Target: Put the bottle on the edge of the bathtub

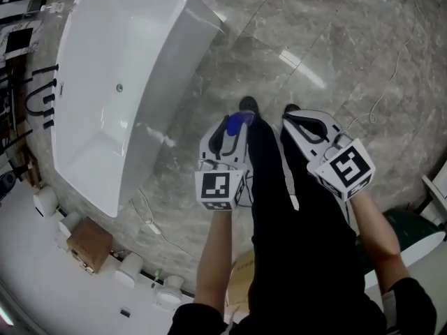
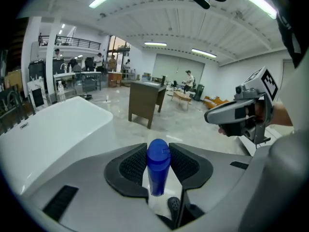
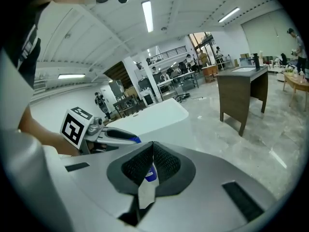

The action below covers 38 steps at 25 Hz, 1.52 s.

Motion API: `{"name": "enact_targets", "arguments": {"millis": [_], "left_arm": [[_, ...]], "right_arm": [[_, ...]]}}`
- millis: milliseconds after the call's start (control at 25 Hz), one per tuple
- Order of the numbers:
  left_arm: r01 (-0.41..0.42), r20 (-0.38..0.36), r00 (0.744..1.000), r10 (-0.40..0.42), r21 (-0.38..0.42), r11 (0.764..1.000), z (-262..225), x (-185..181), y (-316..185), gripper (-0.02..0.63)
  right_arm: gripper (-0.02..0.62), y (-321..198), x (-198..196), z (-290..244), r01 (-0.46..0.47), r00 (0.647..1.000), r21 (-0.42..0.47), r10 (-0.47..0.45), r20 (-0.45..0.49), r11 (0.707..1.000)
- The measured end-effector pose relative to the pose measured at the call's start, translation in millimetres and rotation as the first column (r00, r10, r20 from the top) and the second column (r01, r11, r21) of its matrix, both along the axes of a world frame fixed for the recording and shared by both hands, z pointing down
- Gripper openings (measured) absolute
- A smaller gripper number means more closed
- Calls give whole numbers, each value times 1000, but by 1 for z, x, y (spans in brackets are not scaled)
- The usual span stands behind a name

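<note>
The left gripper (image 1: pixel 236 122) is pinching the blue bottle (image 2: pixel 158 166), the right gripper (image 3: pixel 150 151) is pressed together, empty. The bathtub (image 1: pixel 167 68) rim at upper left looks narrow, so an off-centre drop could topple it.

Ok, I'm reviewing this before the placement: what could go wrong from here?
1. The bathtub rim looks narrow and glossy; the tall blue bottle could tip into the tub or onto the floor when released.
2. The left tool pinches the round bottle with only its pads, so it may swivel on the way.
3. A cable lies on the floor beside the tub, a possible trip hazard.
</note>
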<state>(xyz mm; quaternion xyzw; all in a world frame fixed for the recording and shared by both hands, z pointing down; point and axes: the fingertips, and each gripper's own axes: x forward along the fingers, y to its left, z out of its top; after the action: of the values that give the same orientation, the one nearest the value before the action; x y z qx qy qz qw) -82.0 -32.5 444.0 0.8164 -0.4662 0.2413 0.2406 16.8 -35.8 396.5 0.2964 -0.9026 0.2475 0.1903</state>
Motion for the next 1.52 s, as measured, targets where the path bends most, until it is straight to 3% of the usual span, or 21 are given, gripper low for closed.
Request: {"name": "enact_targets", "arguments": {"millis": [80,280,720,960,1240,1520], "left_arm": [[-4,12,1000,4,-30,1000,28,-8,-18,149],[-27,30,999,30,-112,993,105,-25,-50,149],[-128,115,981,158,-233,964,251,-44,-101,149],[-161,169,963,210,-264,951,323,-59,-120,149],[-141,222,950,219,-323,936,410,-83,-140,149],[-165,276,920,280,-375,912,491,-95,-159,149]], "right_arm": [[12,-13,-5,21,2,1000,-3,-2,-15,1000],[12,-33,-14,89,-123,992,-98,123,-14,988],[12,-62,-27,214,-221,975,-207,212,-66,953],[12,-75,-37,256,-177,982,-211,159,-103,961],[12,-92,-44,304,-169,983,-224,147,-110,960],[12,-104,-50,351,-118,988,-234,91,-125,965]]}}
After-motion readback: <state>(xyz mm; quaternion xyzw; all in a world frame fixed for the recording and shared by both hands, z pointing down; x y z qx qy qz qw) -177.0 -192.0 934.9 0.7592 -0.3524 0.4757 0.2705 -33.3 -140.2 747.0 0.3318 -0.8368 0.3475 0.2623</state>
